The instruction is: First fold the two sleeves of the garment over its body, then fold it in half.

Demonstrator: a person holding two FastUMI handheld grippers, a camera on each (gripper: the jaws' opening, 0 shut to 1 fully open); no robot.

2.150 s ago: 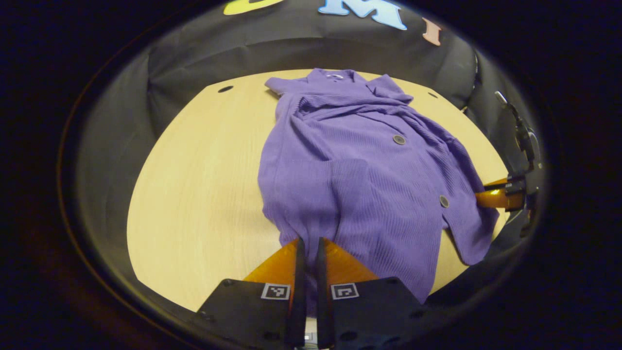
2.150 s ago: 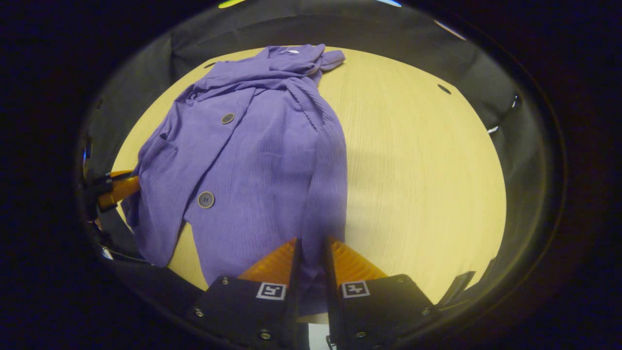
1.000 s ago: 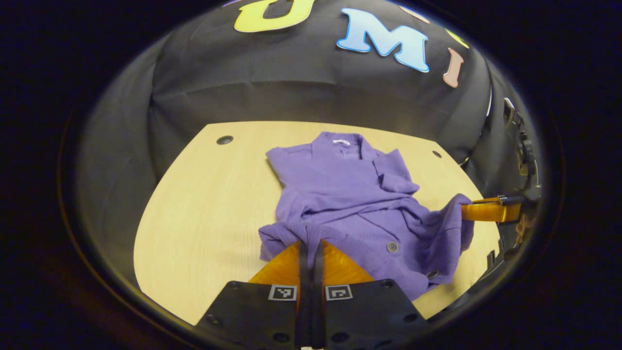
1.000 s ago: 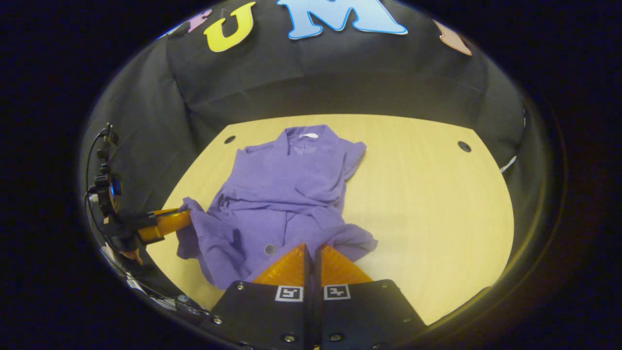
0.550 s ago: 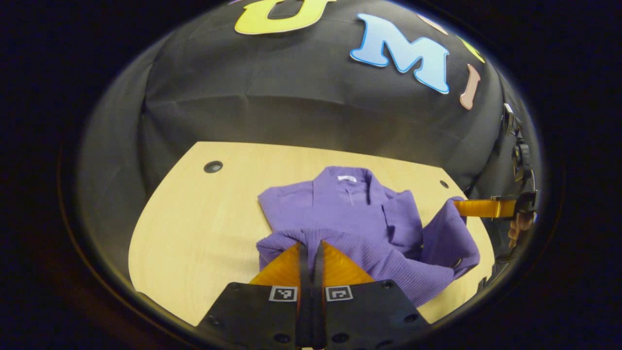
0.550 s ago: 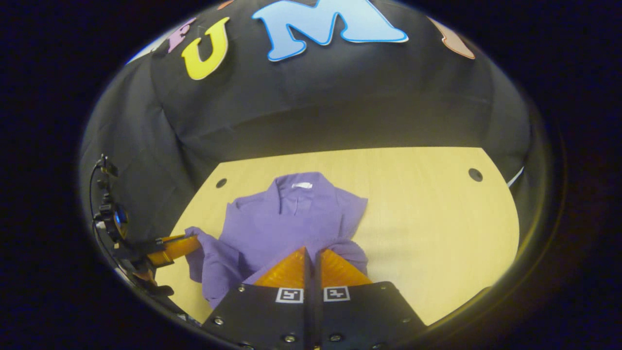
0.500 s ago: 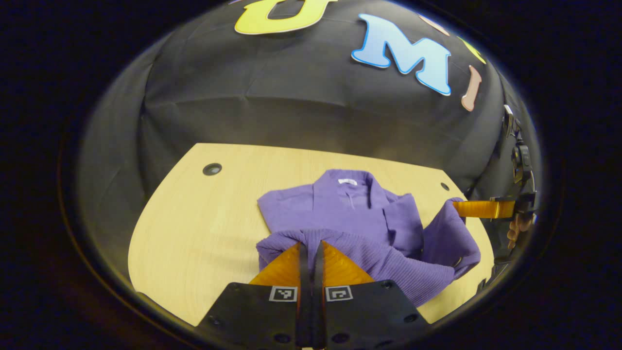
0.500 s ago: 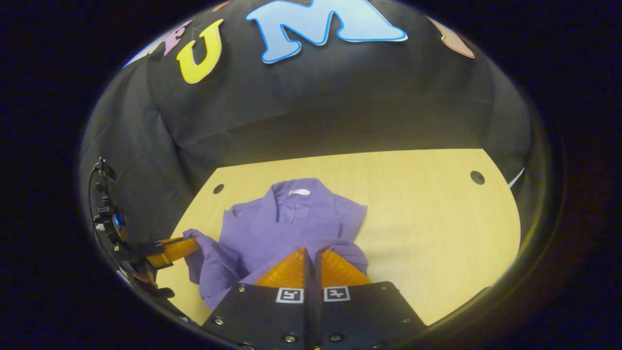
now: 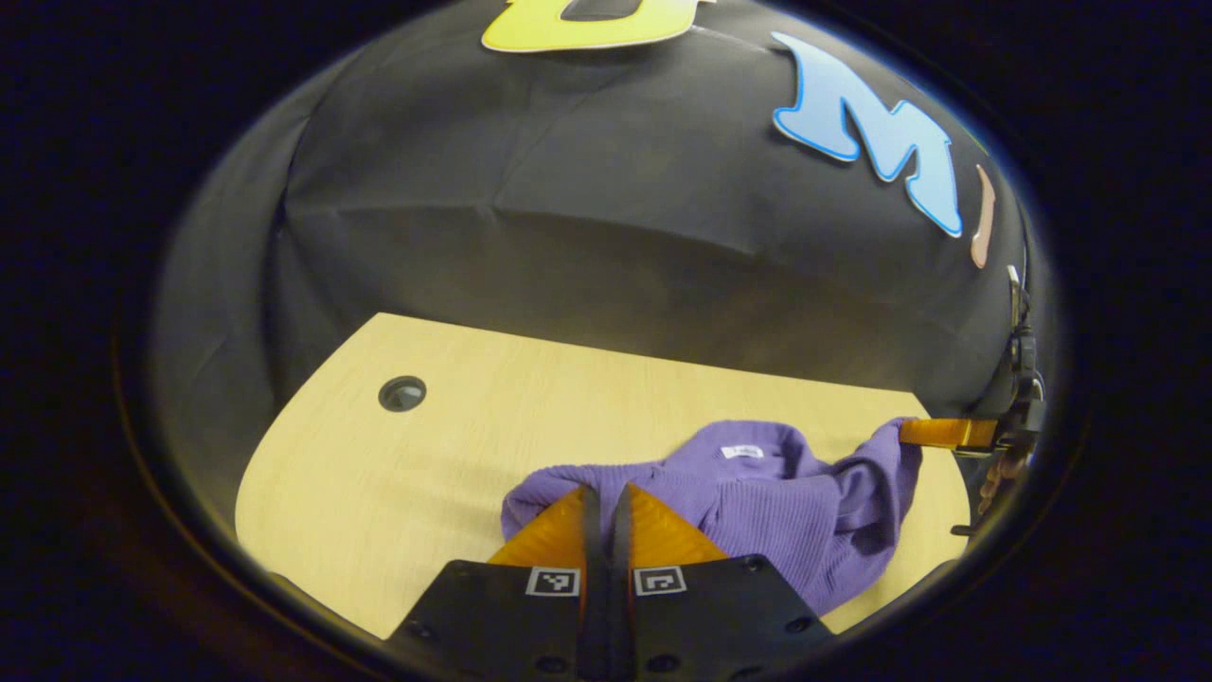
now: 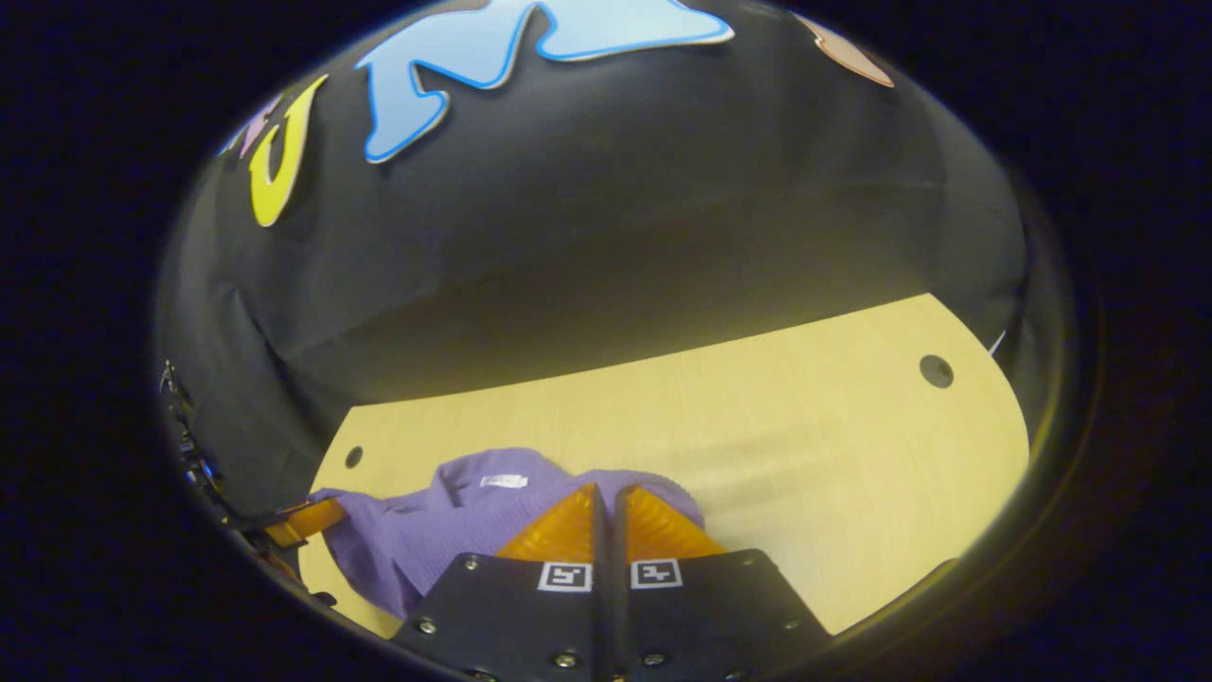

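The purple ribbed garment (image 9: pixel 767 511) lies doubled over on the light wooden table (image 9: pixel 379 474), its lower half brought up over the collar end, where a white neck label (image 9: pixel 739 452) peeks out. My left gripper (image 9: pixel 606 493) is shut on one corner of the garment's hem. My right gripper (image 10: pixel 606 493) is shut on the other hem corner of the garment (image 10: pixel 445 530). In the left gripper view the right gripper's orange fingers (image 9: pixel 947 433) pinch the cloth at the far right. In the right gripper view the left gripper's orange fingers (image 10: pixel 308 519) hold the cloth at the far left.
The table has round cable holes (image 9: pixel 401 393) (image 10: pixel 935 370) near its far corners. The black cloth wall (image 9: pixel 606 246) rises close behind the table's far edge. Bare tabletop (image 10: pixel 805 445) stretches to the right of the garment in the right gripper view.
Both grippers have carried the hem away from the table's near edge up toward the collar, folding the garment in half. The collar is now almost covered.
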